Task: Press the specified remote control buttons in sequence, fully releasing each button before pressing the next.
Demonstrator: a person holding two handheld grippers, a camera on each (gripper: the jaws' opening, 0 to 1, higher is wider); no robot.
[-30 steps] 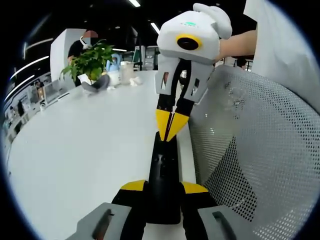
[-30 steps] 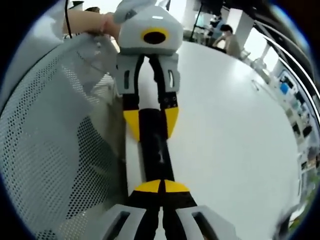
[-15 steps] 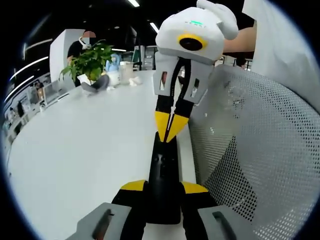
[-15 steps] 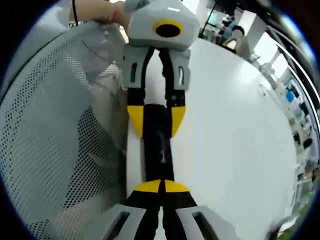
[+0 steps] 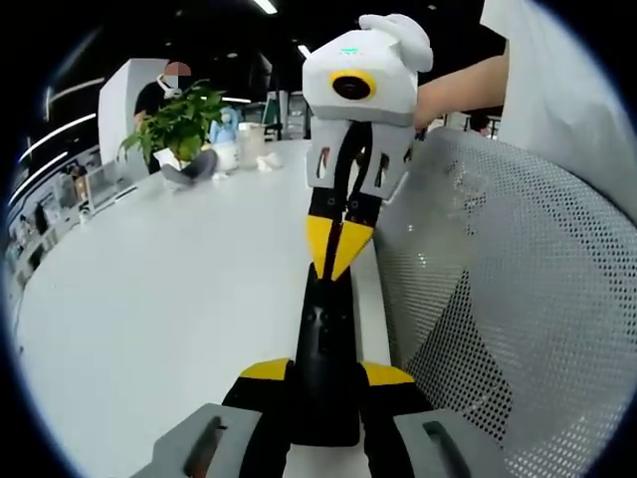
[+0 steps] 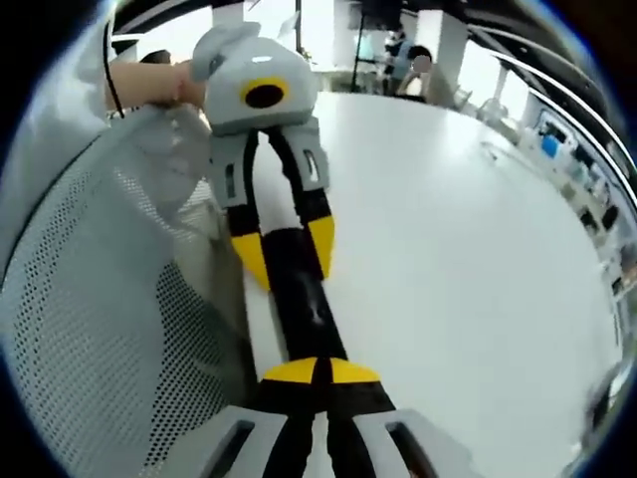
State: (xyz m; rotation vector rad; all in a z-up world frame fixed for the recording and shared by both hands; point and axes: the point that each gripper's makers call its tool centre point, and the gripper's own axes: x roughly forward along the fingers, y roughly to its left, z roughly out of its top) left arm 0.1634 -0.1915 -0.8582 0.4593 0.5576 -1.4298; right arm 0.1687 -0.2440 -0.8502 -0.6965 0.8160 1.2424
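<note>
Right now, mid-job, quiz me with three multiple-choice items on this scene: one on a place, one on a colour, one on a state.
1. Where does the remote lie?
A. along the white table's edge, beside the mesh chair back
B. beside the potted plant
C. on the chair seat

2. What colour are the gripper tips?
A. red
B. yellow
C. green

3. How does the left gripper stand?
A. wide open above the table
B. shut on the plant
C. shut on the remote

Answers: 1 A, the remote runs along the table edge next to the mesh. 2 B, both grippers carry yellow tips. 3 C, its jaws flank the remote's near end, while the right gripper is shut, its tips at the other end.
</note>
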